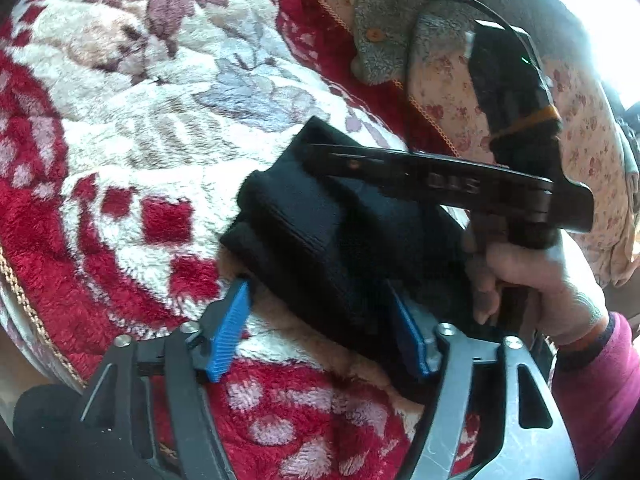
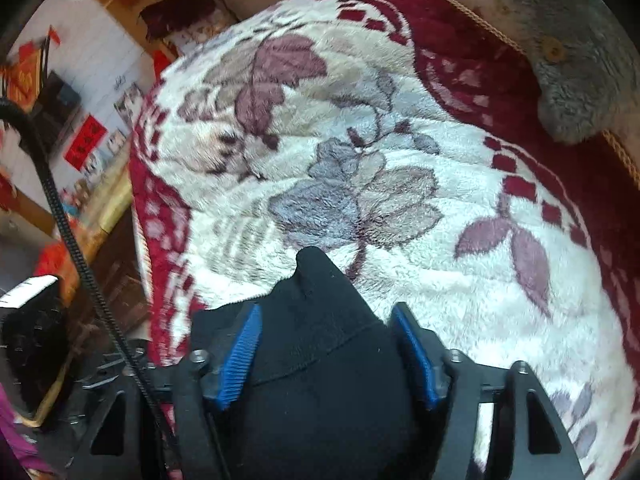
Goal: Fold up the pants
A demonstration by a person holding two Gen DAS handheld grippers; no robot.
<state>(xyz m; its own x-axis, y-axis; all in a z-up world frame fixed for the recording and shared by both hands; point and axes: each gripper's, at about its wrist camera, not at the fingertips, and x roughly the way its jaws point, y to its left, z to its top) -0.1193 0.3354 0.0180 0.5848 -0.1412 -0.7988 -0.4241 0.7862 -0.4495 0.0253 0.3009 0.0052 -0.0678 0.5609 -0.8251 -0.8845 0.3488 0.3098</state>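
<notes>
The black pants [image 1: 320,232] lie in a thick folded bundle on a red and white flowered blanket [image 1: 140,128], with tan fleece lining showing at the bundle's near edge. My left gripper [image 1: 320,328] is open wide. Its left blue pad [image 1: 230,328] stands clear of the cloth, and the right pad sits against the bundle's edge. A hand holds my right gripper [image 2: 328,352] over the bundle from the right. In the right wrist view, black pants [image 2: 320,360] fill the gap between its blue pads [image 2: 240,356], and a folded corner sticks out ahead.
A grey fleece garment [image 1: 392,20] with orange buttons lies at the blanket's far edge on a pink flowered quilt [image 1: 452,104]. A black cable [image 2: 68,220] hangs at the left. Beyond the blanket's left edge [image 2: 140,200] the floor and red wall decorations [image 2: 84,144] show.
</notes>
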